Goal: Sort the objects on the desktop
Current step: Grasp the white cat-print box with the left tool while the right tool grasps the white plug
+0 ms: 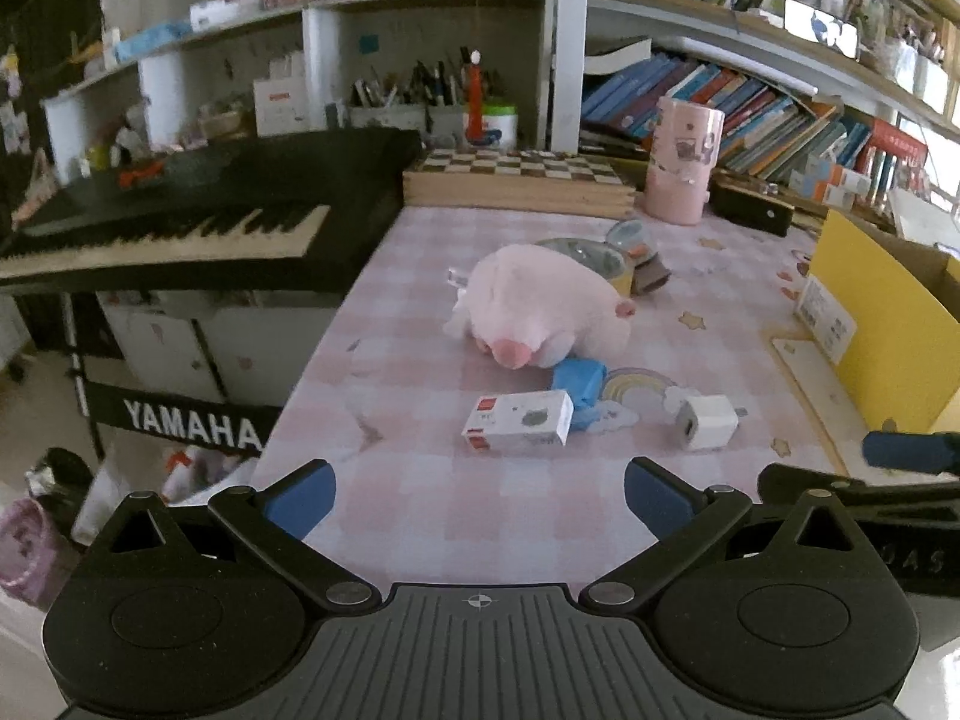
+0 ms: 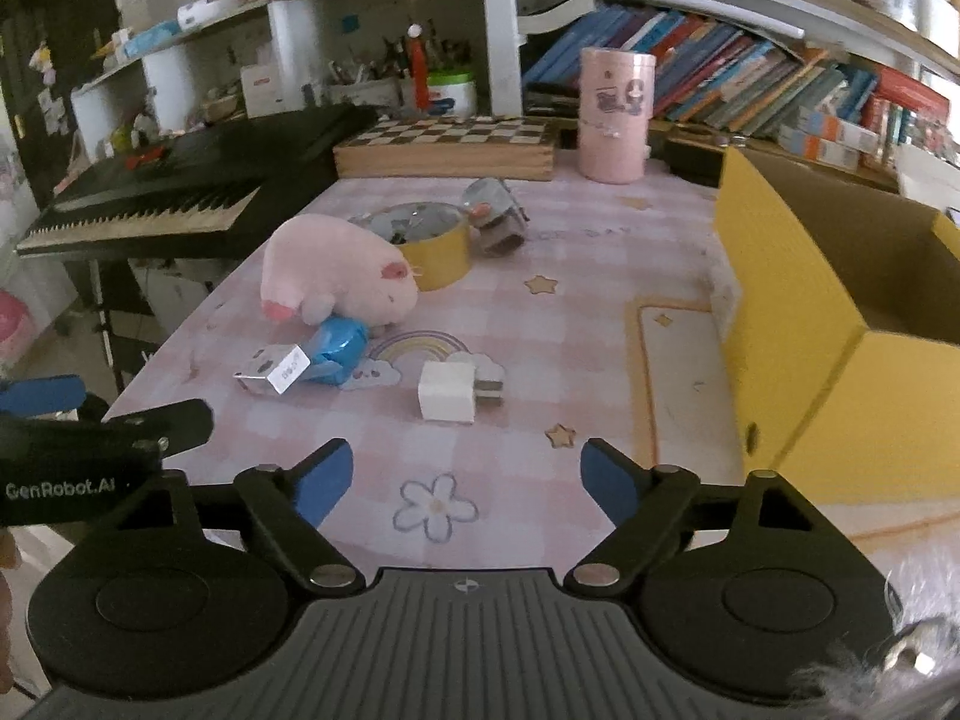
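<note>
On the counter [image 2: 600, 276] in front of you, the white plug [image 2: 447, 392] lies by the rainbow picture, just ahead of your right gripper [image 2: 465, 477]. Its jaws are spread wide and hold nothing. Your left gripper [image 1: 480, 498] is spread and empty too. The plug looks small, hard and light, maybe a bit slippery. Pinch it across its flat sides, not the metal pins. The yellow box [image 2: 798, 324] waits nearby.
</note>
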